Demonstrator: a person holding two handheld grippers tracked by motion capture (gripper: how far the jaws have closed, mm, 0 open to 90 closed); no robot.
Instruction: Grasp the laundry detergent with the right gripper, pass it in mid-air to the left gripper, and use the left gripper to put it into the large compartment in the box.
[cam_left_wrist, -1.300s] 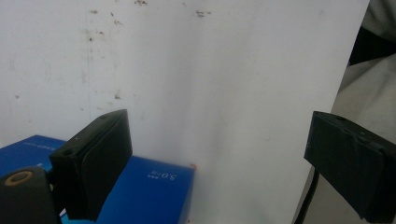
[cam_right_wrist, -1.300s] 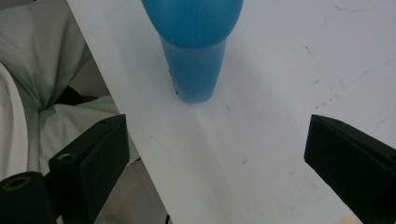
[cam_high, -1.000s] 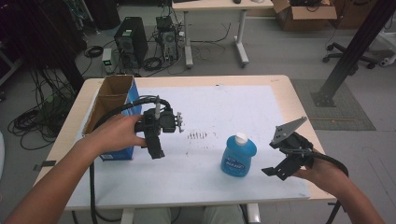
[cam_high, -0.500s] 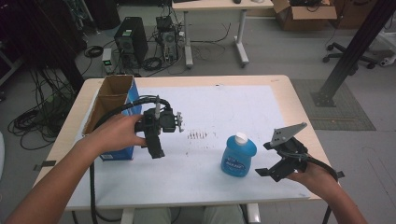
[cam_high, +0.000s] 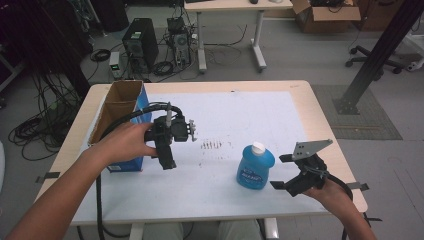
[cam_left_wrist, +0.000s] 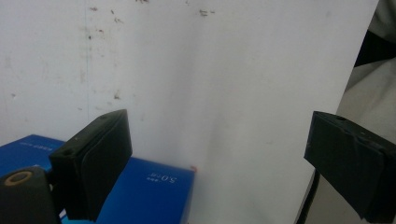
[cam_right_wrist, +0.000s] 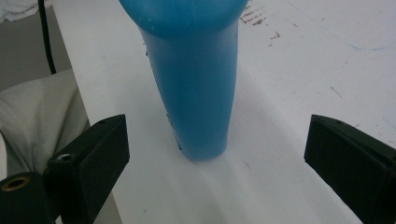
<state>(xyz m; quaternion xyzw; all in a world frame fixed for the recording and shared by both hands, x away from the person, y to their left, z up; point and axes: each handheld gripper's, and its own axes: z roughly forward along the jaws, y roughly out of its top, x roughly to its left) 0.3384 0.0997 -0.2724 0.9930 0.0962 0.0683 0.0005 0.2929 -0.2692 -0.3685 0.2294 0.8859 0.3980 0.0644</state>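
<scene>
in the high view we are looking down on a worktop (cam_high: 300, 105) with a white sheet on it. a blue bottle (cam_high: 255, 167) with a white cap is standing up near the front right part of the sheet. our right hand-held gripper (cam_high: 283, 171) is sitting just to the right of the bottle, its jaws wide apart and not touching it. our left hand-held gripper (cam_high: 168, 162) is hanging above the sheet, beside an open blue box (cam_high: 116, 126) at the left edge.

in the left gripper view we are seeing the two black jaws spread wide with nothing between them. a corner of the blue box (cam_left_wrist: 144, 193) is showing at the bottom, on the white sheet (cam_left_wrist: 224, 84).

in the right gripper view we are seeing the jaws spread wide again. the blue bottle (cam_right_wrist: 196, 88) is standing just ahead, in line with the gap between them, and the jaws are not touching it.
</scene>
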